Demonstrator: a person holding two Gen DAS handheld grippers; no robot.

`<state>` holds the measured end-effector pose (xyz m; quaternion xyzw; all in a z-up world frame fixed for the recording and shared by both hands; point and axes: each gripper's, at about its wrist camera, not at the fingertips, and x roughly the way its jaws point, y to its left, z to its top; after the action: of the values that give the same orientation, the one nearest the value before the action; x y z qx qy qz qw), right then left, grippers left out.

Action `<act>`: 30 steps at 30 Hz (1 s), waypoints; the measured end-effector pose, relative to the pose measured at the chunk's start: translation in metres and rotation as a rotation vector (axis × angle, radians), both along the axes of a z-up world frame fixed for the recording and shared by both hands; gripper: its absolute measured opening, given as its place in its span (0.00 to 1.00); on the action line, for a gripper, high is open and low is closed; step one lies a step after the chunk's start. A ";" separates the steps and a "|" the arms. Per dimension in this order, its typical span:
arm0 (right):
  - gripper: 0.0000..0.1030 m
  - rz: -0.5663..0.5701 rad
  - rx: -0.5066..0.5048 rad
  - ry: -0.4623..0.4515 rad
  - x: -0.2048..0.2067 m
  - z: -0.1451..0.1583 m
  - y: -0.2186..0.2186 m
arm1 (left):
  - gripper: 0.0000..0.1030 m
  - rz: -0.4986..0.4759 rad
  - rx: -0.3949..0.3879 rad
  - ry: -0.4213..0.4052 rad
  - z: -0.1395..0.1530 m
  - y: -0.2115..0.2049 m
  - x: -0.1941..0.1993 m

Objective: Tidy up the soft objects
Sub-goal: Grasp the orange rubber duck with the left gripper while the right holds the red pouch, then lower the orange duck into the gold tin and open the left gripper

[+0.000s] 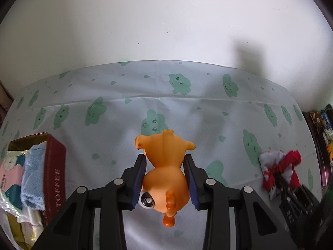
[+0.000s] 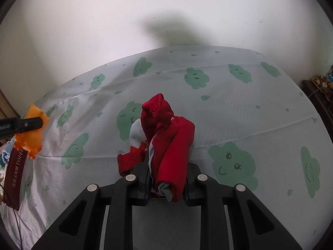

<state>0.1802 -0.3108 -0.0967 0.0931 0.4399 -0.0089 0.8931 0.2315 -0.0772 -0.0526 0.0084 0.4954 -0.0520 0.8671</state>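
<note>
Left wrist view: left tongs (image 1: 164,179) squeeze one orange toy (image 1: 165,179) over the worktop (image 1: 208,112).
Worktop's left edge: one red box (image 1: 54,175), one blue towel (image 1: 33,177) inside.
Right wrist view: right tongs (image 2: 166,179) squeeze one red cloth bundle (image 2: 172,145) above the worktop's middle.

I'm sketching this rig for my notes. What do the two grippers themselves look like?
Both look alike. The left gripper and right gripper have matte black angular bodies with triangular cut-outs, round silver bolt heads, and two straight black fingers faced with dark blue pads. No cables, hands or sleeves are visible.
</note>
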 end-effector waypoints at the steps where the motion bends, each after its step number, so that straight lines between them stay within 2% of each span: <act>1: 0.21 0.000 -0.002 0.000 0.000 0.000 0.000 | 0.36 -0.002 -0.002 -0.004 0.002 0.001 -0.004; 10: 0.21 0.001 -0.014 0.002 0.000 0.001 0.002 | 0.36 -0.018 0.017 -0.041 0.030 0.024 -0.042; 15: 0.21 0.001 -0.020 0.001 0.000 0.001 0.003 | 0.36 0.010 0.039 -0.073 0.051 0.062 -0.068; 19: 0.21 0.002 -0.026 0.002 0.000 0.001 0.003 | 0.36 0.064 0.076 -0.098 0.066 0.110 -0.087; 25: 0.22 0.002 -0.056 0.003 0.001 0.001 0.007 | 0.36 0.157 0.097 -0.075 0.064 0.181 -0.110; 30: 0.22 0.002 -0.075 0.005 0.001 0.002 0.010 | 0.36 0.200 0.108 -0.049 0.049 0.216 -0.127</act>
<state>0.1814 -0.3009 -0.0951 0.0594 0.4416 -0.0247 0.8949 0.1043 0.1384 -0.0039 0.0072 0.4744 0.0617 0.8781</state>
